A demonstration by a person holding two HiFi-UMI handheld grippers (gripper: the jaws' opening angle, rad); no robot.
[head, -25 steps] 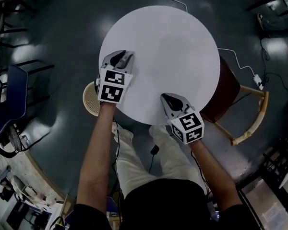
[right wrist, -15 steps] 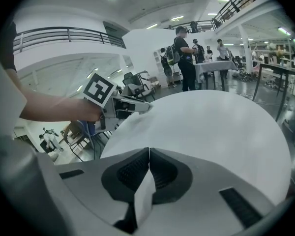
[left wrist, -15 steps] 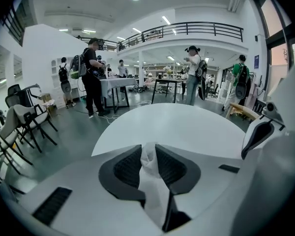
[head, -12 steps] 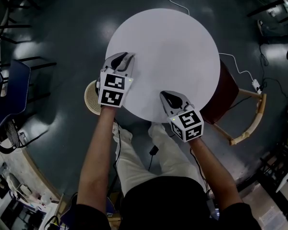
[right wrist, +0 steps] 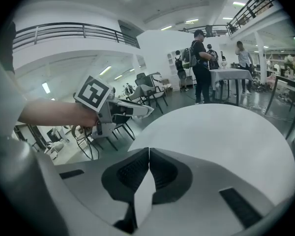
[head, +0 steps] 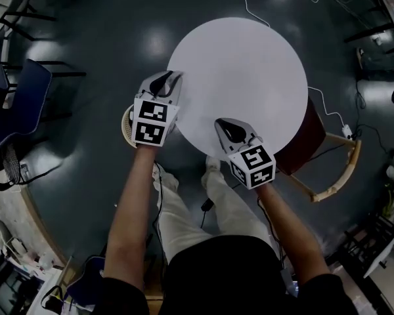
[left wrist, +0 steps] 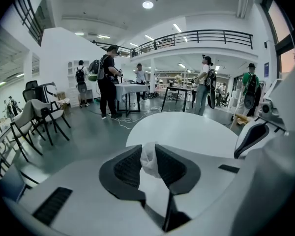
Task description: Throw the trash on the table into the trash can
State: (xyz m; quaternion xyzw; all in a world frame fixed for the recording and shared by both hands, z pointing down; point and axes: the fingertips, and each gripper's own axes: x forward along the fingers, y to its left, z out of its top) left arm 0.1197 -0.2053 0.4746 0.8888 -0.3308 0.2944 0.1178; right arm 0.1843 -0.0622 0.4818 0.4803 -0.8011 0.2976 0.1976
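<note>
A crumpled white tissue (left wrist: 148, 160) sits pinched between the dark pads of my left gripper (head: 166, 81), whose jaws have just been closing on it. In the head view that gripper hangs over the left rim of the round white table (head: 249, 64). Just below it a beige woven trash can (head: 125, 129) stands on the floor, half hidden by the gripper's marker cube. My right gripper (head: 228, 129) hovers at the table's near edge, its pads (right wrist: 160, 168) shut together with nothing between them. No other trash shows on the tabletop.
A wooden chair with a dark red seat (head: 313, 136) is tucked under the table's right side. A white cable (head: 330, 92) runs over the dark floor behind it. A blue chair (head: 21, 104) stands at far left. Several people (left wrist: 108, 82) stand by tables far off.
Both grippers have lifted and drawn back toward the table's near-left edge. The left one now hangs at the rim rather than over the tabletop.
</note>
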